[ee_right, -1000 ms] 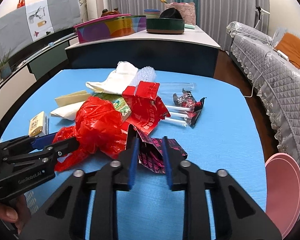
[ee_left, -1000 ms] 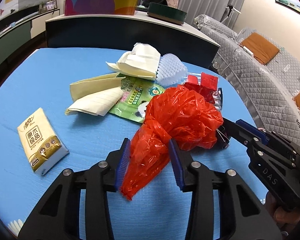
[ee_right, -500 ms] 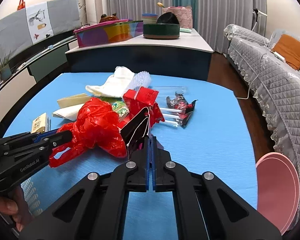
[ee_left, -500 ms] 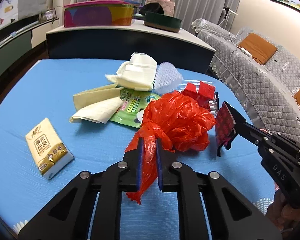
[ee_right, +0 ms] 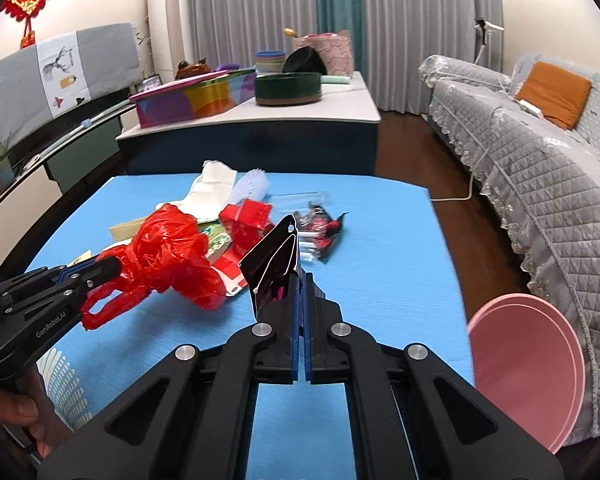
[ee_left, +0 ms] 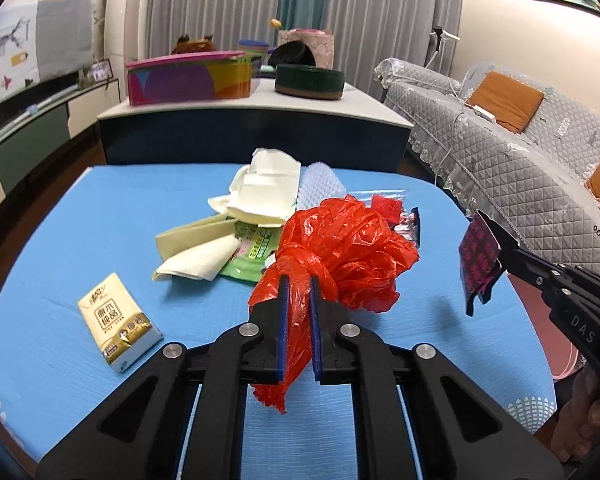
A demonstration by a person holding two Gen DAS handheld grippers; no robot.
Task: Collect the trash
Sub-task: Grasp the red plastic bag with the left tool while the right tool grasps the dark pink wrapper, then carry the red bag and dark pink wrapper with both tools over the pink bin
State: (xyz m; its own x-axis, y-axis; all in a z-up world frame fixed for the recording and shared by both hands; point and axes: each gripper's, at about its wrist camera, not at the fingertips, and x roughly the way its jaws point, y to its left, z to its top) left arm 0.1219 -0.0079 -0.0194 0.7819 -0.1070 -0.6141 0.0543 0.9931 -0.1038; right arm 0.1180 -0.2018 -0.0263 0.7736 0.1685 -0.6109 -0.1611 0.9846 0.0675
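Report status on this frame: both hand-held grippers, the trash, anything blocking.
Left hand-held gripper shut on red plastic bag. Right hand-held gripper shut on dark wrapper. More litter on blue table. Pink bin beside it, path unobstructed.

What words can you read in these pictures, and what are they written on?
"DAS": on the right gripper.
"GenRobot.AI": on the left gripper.
Tissue pack: big Chinese characters, too blurred to read for sure.
Green packet: print too small to read.
Dark wrapper held by the right gripper: print too blurred to read.
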